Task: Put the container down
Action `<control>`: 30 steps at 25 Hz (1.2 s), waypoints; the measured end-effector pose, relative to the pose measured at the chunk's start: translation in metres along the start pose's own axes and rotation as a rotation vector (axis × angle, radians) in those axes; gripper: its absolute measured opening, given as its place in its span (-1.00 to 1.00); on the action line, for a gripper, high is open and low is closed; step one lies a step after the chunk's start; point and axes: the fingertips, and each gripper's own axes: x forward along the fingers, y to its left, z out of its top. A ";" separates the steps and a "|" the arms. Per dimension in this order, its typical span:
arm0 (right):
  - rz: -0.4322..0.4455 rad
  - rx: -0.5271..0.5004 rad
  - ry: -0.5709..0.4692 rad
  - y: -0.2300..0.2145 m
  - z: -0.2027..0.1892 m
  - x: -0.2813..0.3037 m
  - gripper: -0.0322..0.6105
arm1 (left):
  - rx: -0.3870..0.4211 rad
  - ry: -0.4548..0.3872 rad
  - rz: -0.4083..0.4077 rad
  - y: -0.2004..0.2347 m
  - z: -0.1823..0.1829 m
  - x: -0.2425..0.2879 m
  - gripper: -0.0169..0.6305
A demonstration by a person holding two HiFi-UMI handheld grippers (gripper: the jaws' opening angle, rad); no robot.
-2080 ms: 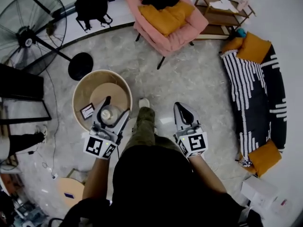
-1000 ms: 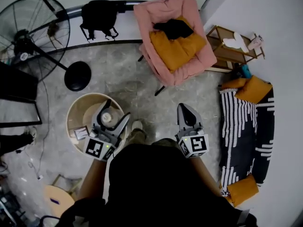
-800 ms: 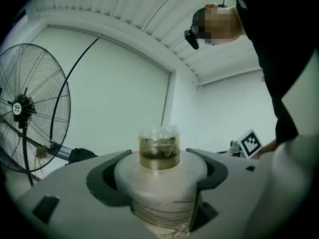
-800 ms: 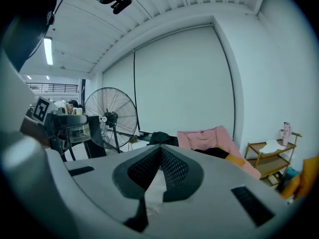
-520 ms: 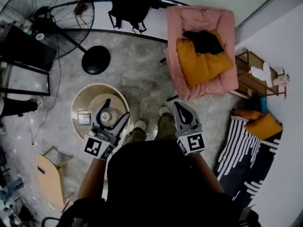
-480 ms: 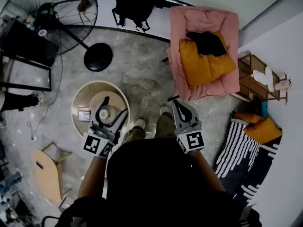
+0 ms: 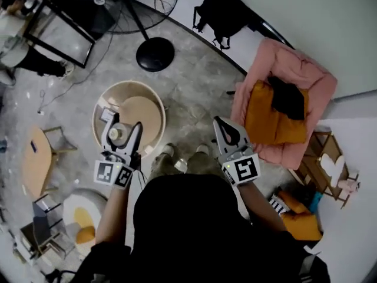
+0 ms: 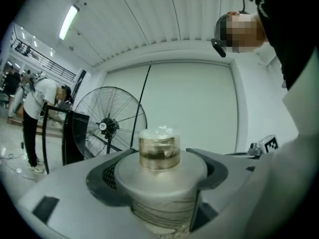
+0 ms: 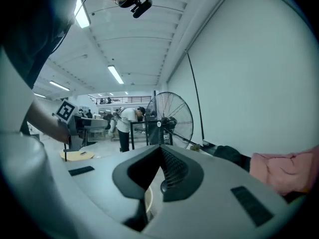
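Observation:
The container [image 8: 158, 185] is a squat white jar with a clear, gold-tinted cap. My left gripper [image 8: 159, 171] is shut on it, one jaw on each side of its body, and it stands upright. In the head view the container [image 7: 116, 133] and my left gripper [image 7: 122, 124] hang above the near-left part of a round wooden table [image 7: 156, 102] with a raised rim. My right gripper [image 7: 220, 122] is held at the same height to the right, above the floor. In its own view the right gripper [image 9: 159, 156] has its jaws together with nothing between them.
A small card [image 7: 108, 115] lies on the round table. A standing fan's black base [image 7: 155, 53] is behind it. A pink armchair with an orange cushion [image 7: 283, 108] stands at the right, a wooden shelf [image 7: 330, 170] beyond it, and a wooden stool [image 7: 36, 158] at the left. My feet [image 7: 177, 158] are near the table.
The whole view has swung round: the armchair slid to the right and the fan base moved up. The left gripper still holds the container above the round table; the right gripper stays shut.

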 end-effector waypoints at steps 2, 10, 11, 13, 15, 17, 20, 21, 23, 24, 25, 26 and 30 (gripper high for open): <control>0.047 0.009 -0.019 0.012 0.000 0.017 -0.83 | 0.009 0.016 0.083 0.018 -0.011 -0.013 0.14; 0.166 0.007 0.012 0.091 -0.048 0.095 -0.83 | 0.012 0.092 0.290 0.110 -0.095 -0.057 0.14; 0.164 0.012 0.011 0.096 -0.055 0.101 -0.83 | 0.012 0.090 0.302 0.120 -0.105 -0.058 0.14; 0.158 0.002 0.029 0.108 -0.075 0.123 -0.83 | 0.011 0.092 0.318 0.145 -0.128 -0.056 0.14; 0.173 -0.009 0.064 0.126 -0.102 0.148 -0.83 | -0.001 0.101 0.332 0.172 -0.159 -0.057 0.14; 0.207 -0.018 0.086 0.144 -0.129 0.172 -0.83 | -0.022 0.113 0.346 0.199 -0.198 -0.058 0.14; 0.244 -0.037 0.110 0.162 -0.174 0.206 -0.83 | -0.043 0.170 0.353 0.239 -0.270 -0.054 0.14; 0.248 -0.042 0.126 0.166 -0.191 0.216 -0.83 | -0.043 0.193 0.355 0.252 -0.295 -0.052 0.14; 0.248 -0.046 0.165 0.175 -0.226 0.232 -0.83 | -0.041 0.224 0.357 0.275 -0.339 -0.050 0.14; 0.245 -0.046 0.184 0.178 -0.243 0.238 -0.83 | -0.039 0.236 0.355 0.286 -0.360 -0.048 0.14; 0.241 -0.045 0.202 0.182 -0.260 0.244 -0.83 | -0.041 0.248 0.352 0.295 -0.380 -0.047 0.14; 0.236 -0.044 0.217 0.186 -0.276 0.249 -0.83 | -0.046 0.257 0.348 0.305 -0.399 -0.044 0.14; 0.210 -0.037 0.274 0.201 -0.340 0.266 -0.83 | -0.040 0.267 0.326 0.344 -0.468 -0.030 0.14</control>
